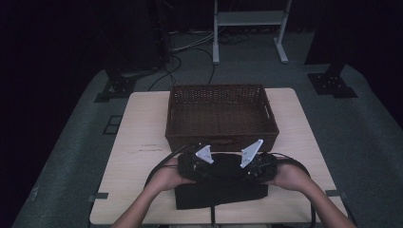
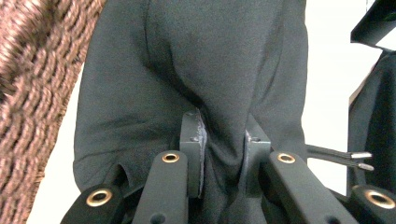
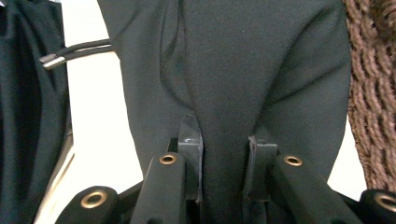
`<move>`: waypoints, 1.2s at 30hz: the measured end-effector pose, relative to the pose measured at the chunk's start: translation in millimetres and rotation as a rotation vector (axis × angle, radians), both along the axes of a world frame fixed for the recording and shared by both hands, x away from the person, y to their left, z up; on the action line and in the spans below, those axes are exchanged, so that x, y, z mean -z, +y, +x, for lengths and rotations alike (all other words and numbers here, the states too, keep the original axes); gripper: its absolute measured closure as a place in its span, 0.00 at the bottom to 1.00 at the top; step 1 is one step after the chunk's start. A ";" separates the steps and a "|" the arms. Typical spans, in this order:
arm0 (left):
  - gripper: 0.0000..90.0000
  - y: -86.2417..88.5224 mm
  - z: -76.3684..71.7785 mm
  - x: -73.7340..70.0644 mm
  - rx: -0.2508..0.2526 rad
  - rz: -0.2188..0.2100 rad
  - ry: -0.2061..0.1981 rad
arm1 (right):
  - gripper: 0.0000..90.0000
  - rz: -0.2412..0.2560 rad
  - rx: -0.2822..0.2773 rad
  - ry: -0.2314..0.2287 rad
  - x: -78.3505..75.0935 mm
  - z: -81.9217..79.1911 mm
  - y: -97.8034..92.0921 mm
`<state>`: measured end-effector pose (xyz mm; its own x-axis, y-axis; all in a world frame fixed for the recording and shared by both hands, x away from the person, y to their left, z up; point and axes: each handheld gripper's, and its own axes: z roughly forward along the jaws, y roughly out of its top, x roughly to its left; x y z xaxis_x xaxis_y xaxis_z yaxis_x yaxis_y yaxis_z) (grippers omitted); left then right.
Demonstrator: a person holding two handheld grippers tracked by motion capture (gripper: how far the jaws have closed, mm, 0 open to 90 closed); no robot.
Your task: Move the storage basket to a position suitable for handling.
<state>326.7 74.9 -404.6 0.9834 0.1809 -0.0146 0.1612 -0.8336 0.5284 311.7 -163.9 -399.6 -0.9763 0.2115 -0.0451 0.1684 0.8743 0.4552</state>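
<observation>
Item: black garment (image 1: pixel 221 167) | grip: left hand-held gripper (image 2: pixel 223 154) and right hand-held gripper (image 3: pixel 224 154) each clamp a fold | next: you lift level, clearing the wicker basket (image 1: pixel 221 137) rim ahead.

Both hand-held grippers (image 1: pixel 196 164) (image 1: pixel 259 164) side by side, jaws clamped.

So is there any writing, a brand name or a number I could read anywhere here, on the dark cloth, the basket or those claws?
None can be read.
black garment: plain fabric, no label or print in sight.
wicker basket: bare weave, no tag.
left claw and right claw: plain black metal with brass rivets, unmarked.
table: a faint mark near the basket, too blurred to tell whether it is writing.
</observation>
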 end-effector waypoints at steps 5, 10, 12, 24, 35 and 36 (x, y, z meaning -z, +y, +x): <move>0.84 0.6 -2.1 -13.1 0.005 -0.003 -0.021 | 0.80 0.006 -0.005 -0.031 -13.8 -3.5 -1.6; 0.84 1.0 -3.5 -23.5 0.012 0.002 -0.037 | 0.80 0.011 -0.014 -0.046 -24.8 -5.1 -1.4; 0.84 1.3 -4.1 -29.2 0.012 0.006 -0.044 | 0.80 0.015 -0.017 -0.049 -27.8 -5.2 -1.3; 0.84 1.0 -2.9 -59.8 0.019 0.002 -0.079 | 0.80 0.037 -0.015 -0.073 -57.3 -4.7 -3.0; 0.84 0.9 2.9 -87.6 0.030 0.005 -0.096 | 0.80 0.061 -0.016 -0.096 -82.8 -0.7 -6.2; 0.84 0.9 2.9 -87.6 0.030 0.005 -0.096 | 0.80 0.061 -0.016 -0.096 -82.8 -0.7 -6.2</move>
<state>329.6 75.9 -317.1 0.9853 0.1508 0.0807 0.0848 -0.8402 0.5356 311.1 -170.1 -316.8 -0.9715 0.2010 -0.1260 0.1075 0.8466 0.5212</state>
